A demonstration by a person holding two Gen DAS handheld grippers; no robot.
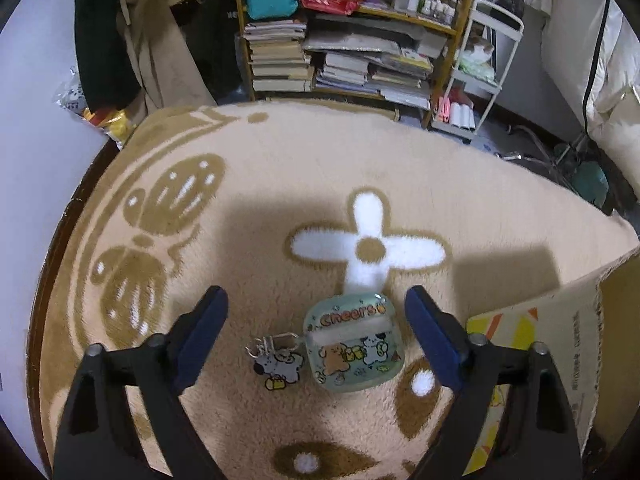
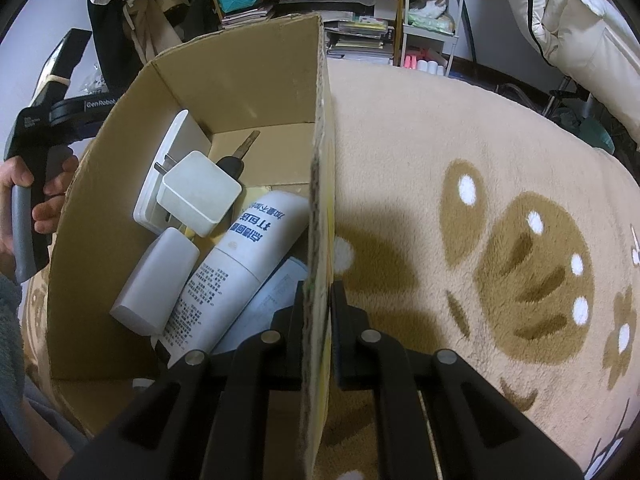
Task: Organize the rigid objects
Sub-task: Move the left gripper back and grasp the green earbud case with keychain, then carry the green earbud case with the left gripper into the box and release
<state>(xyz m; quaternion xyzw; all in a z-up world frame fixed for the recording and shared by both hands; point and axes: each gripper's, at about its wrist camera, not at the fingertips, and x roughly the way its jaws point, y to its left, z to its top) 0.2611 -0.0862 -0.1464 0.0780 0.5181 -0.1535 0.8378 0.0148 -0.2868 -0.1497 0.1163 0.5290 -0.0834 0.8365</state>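
A glossy earbud case (image 1: 352, 342) printed with cartoon dogs and "Cheers" lies on the beige rug, a dog keychain charm (image 1: 276, 362) attached at its left. My left gripper (image 1: 316, 300) hovers over it, open, one blue finger on each side, not touching. My right gripper (image 2: 318, 292) is shut on the right wall of a cardboard box (image 2: 320, 160). Inside the box lie a white plug adapter (image 2: 198, 192), a white tube (image 2: 240, 264), a small white bottle (image 2: 156, 280) and a car key (image 2: 236, 158).
The box's outer wall (image 1: 552, 344) stands just right of the left gripper. A hand (image 2: 44, 196) holds the left gripper's handle beyond the box. Bookshelves (image 1: 340, 52) and a white cart (image 1: 476, 76) stand past the rug's far edge.
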